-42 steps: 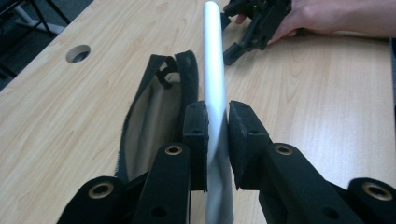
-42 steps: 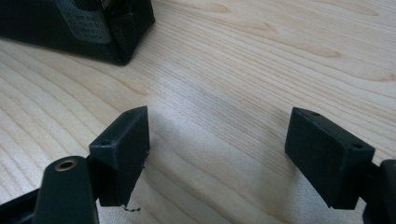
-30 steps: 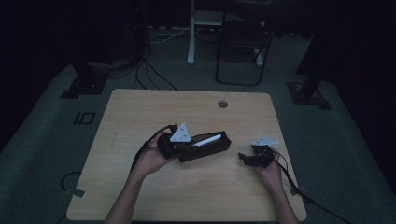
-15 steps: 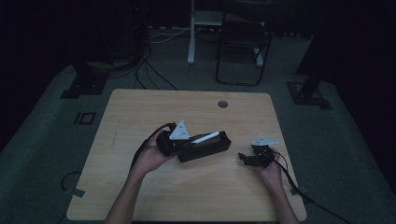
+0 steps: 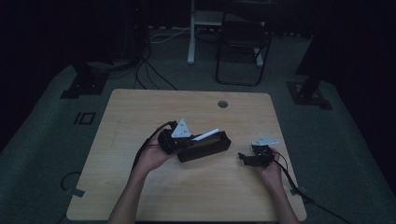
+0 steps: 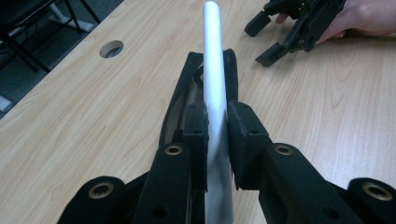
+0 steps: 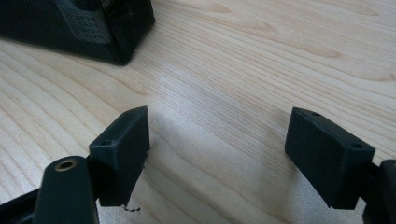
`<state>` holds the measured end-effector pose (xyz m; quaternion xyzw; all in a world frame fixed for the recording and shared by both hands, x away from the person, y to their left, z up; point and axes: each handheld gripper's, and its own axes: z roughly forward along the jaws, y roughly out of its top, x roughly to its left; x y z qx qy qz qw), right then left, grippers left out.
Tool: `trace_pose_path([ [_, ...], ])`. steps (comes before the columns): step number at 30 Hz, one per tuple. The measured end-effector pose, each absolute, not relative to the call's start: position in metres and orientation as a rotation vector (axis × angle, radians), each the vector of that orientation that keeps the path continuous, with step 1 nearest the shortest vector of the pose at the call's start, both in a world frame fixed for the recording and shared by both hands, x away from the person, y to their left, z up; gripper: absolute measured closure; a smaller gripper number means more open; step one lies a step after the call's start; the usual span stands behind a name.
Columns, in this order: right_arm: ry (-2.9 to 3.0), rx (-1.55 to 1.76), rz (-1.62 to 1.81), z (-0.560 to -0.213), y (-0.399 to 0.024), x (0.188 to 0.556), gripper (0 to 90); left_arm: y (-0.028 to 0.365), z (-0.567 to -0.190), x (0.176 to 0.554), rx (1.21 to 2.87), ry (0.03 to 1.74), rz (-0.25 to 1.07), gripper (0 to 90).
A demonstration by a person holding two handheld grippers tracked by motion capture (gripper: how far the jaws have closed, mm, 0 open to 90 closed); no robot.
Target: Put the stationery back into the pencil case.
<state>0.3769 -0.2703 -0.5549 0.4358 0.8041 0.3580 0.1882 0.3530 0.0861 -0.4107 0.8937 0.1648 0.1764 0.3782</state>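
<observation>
Bench [image 5: 140, 112] of pale wood, dim room, cable hole [image 5: 222, 104] near its far edge.

Left claw [image 6: 217, 128] is gripping a white tube [image 6: 212, 56], pads pinching it from both sides. Tube is running away from the claw along its own line, far end pointing up and out over a long black case [image 5: 205, 146]. In the high view the case is lying near the bench's middle, just beside the left hand [image 5: 152, 156], and the tube is showing as a pale streak slanting over the case's top. Whether the tube's low end is touching the inside of the case is hidden by the claw.

Right claw [image 7: 217, 156] is standing wide open with nothing between its pads, hovering low over bare wood. A corner of the black case is showing at the upper left of its view, well apart from the pads. In the high view the right claw [image 5: 252, 157] is resting near the bench's right side, apart from the case.

Judgement: step in hand looks like handling the tube at the case, either seating it or lifting it free; direction cannot be read.

Next move is calling for: keeping the tube in line with the case's long opening, and bringing the idle right claw over to steady the case's near end so it is not sliding.
</observation>
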Motion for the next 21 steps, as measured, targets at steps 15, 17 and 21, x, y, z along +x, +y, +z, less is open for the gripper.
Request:
trace_pose_path([
  [15,2.262,1.225,1.007,-0.5549,-0.2703,0.3769,21.9,0.0825,-0.4149,0.3575,2.281,0.441,0.469,78.5],
  [17,2.262,1.226,1.007,-0.5549,-0.2703,0.3769,21.9,0.0829,-0.4149,0.3584,2.282,0.44,0.474,78.5],
  [21,2.262,1.225,1.007,-0.5549,-0.2703,0.377,21.9,0.0823,-0.416,0.3596,2.277,0.453,0.485,78.4],
])
